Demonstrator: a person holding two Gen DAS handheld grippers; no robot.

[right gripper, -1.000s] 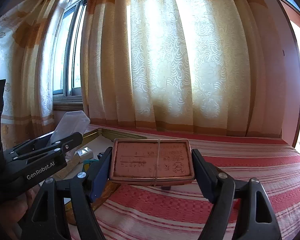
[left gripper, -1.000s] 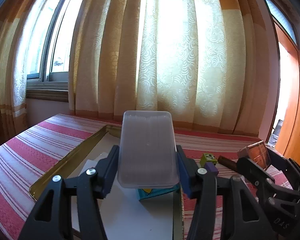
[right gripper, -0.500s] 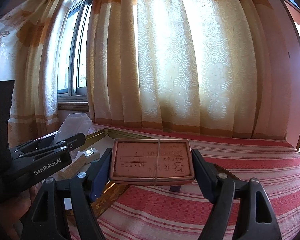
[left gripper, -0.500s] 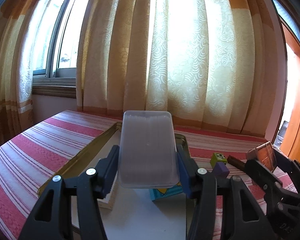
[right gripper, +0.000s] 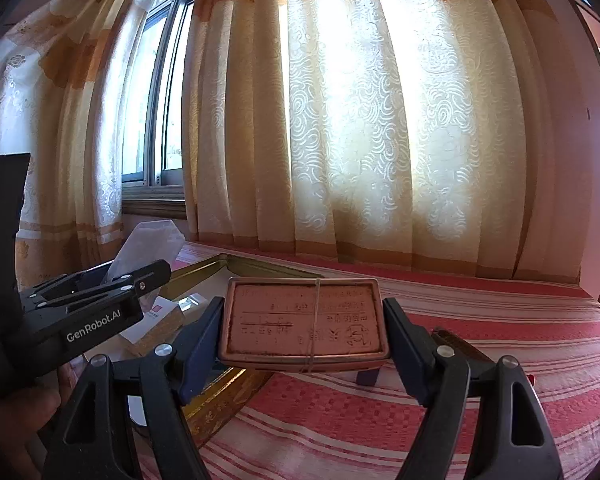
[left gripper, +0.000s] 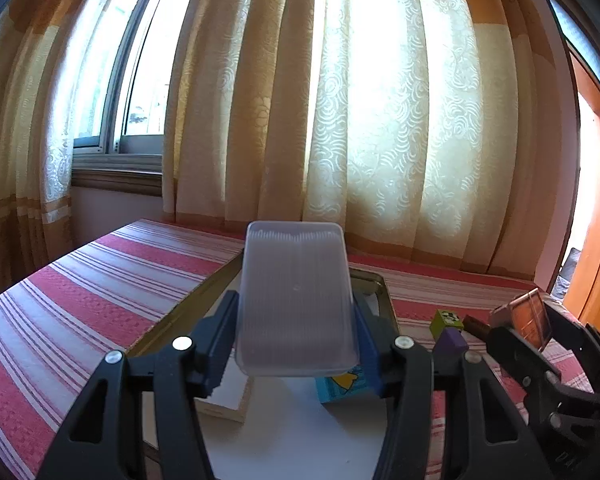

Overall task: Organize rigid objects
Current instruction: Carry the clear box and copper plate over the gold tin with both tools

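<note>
The left gripper (left gripper: 296, 340) is holding a frosted plastic lid (left gripper: 296, 300) between its blue pads, jaws closed against the lid's long sides about halfway open, and the lid is tilting up above the tray (left gripper: 374, 280). The right gripper (right gripper: 304, 332) is clamping a flat brown tin (right gripper: 304, 322) by its short ends, jaws set wide, with a thin band running across the tin's face. The tin is hanging over the striped cloth (right gripper: 480, 320) just beside the tray's gold rim (right gripper: 220, 392).

Inside the tray a white box (left gripper: 228, 394) and a blue box (left gripper: 338, 386) are lying under the lid, the blue one close to the tray's right edge. Outside that edge, a green block (left gripper: 446, 320) and a purple block (left gripper: 452, 342) are sitting near each other on the cloth, between the two grippers. The cloth to the left of the tray and the far stretch toward the curtain (left gripper: 380, 120) are lying open.
</note>
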